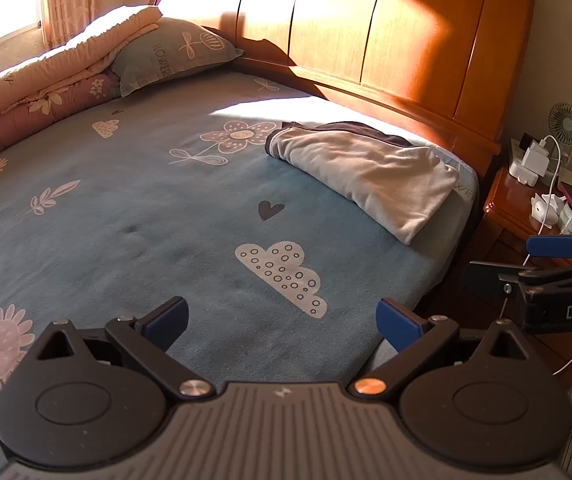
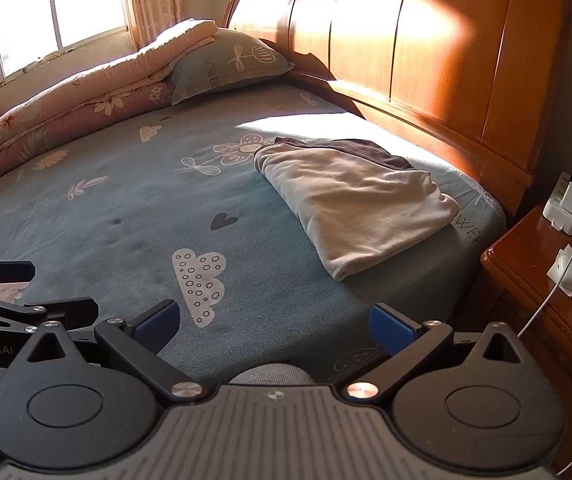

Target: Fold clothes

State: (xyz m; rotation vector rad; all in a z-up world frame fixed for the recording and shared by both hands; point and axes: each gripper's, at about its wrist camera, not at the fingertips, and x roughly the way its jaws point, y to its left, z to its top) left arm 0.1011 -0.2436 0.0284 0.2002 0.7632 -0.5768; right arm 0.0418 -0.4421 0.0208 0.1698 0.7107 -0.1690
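Both hand-held grippers, left (image 1: 281,320) and right (image 2: 273,322), hang released over the bed (image 2: 117,216), grasping nothing. The folded grey garment (image 2: 354,204) lies near the headboard (image 2: 438,60), well apart from both. This fold looks finished; next, fetch another piece.

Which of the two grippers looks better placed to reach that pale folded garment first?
Probably the right gripper: it sits on the nightstand side, where the folded garment lies. The left gripper is farther over. Both are open and empty.
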